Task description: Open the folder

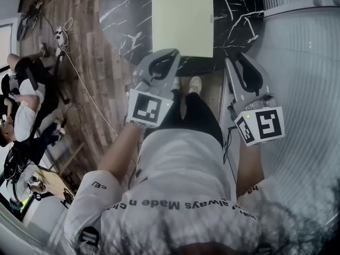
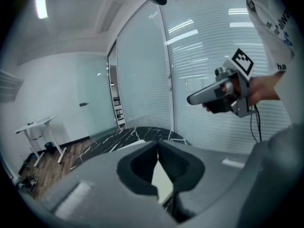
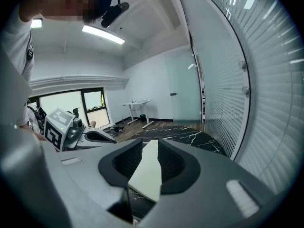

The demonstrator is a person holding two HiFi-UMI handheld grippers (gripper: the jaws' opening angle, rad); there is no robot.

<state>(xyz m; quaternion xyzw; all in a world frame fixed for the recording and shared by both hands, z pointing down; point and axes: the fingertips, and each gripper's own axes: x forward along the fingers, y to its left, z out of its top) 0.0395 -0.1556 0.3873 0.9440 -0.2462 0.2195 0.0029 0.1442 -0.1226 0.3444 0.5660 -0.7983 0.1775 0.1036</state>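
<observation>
Two tongs in play: I'm holding both out at the near side of the tabletop (image 1: 127, 15), and neither is touching anything.
Folder: the pale folder (image 1: 182, 19) is lying flat and closed on the black marbled tabletop, squared to me, with nothing resting on it.
Left tongs: the left tongs (image 1: 171, 53) are sitting closed with their tips meeting and nothing between them. From the head view they're lining up with the folder's near left corner, but I can't judge how high above it.
Right tongs: the right tongs (image 1: 234, 62) are standing apart with a clear slot between the tips. The folder is showing through that slot, well beyond the pads. They're hanging off to the folder's right, near the table's rim.
Step in hand: I'm reading this as the approach. The cover isn't lifted, so the opening hasn't begun.
Opening edge: I'm not seeing a spine or a loose edge from up here, so I can't tell which side opens.
Next move: I'm expecting to part the left tongs, bring one pair down to a cover edge and pinch only the top leaf, while the other steadies the folder.
Watching for: a thin cover on slick stone, likely sliding away instead of lifting.
</observation>
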